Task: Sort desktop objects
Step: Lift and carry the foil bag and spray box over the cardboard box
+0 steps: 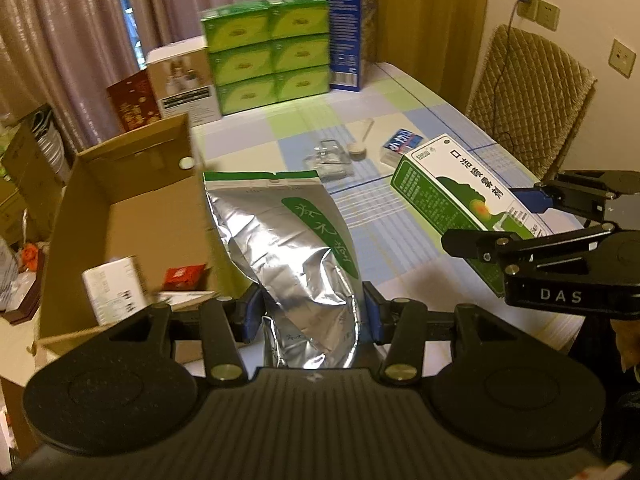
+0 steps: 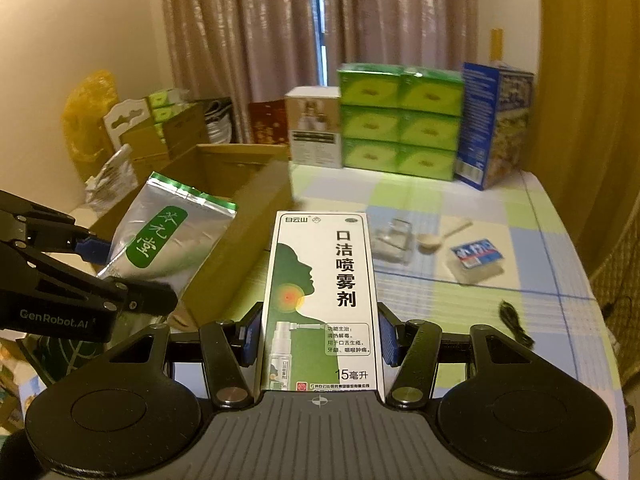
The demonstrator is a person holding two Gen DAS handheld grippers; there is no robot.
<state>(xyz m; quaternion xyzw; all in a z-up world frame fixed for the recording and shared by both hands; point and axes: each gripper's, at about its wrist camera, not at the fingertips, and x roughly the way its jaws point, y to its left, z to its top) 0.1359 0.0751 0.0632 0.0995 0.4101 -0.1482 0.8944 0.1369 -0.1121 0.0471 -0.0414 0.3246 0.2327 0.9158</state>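
- Two views, taken in turn. Left wrist view first:
- One left gripper (image 1: 312, 312) pinches one silver foil pouch (image 1: 288, 248) between its blue pads, the pouch standing up above the table edge beside the cardboard box.
- One open cardboard box (image 1: 132, 216) sits at the left; inside lie one white carton (image 1: 114, 290) and one small red packet (image 1: 185, 276).
- One right gripper (image 1: 532, 216) comes in from the right, clamped on one green-and-white spray box (image 1: 452, 196).
- On the checked tablecloth (image 1: 360, 104) lie one clear plastic piece (image 1: 328, 156), one pale spoon (image 1: 360, 146) and one blue-labelled pack (image 1: 400, 144).
- Six green boxes (image 1: 268, 54) stand stacked at the far end, two across and three high, with one tall blue box (image 1: 346, 32) beside them.

- Right wrist view:
- One spray box (image 2: 320, 300) is gripped upright between the right gripper's (image 2: 318, 334) pads, above the table.
- One left gripper (image 2: 96, 268) at the left holds the foil pouch (image 2: 168, 236) near the cardboard box (image 2: 240, 184).
- One black cable (image 2: 514, 320) lies on the cloth at the right.
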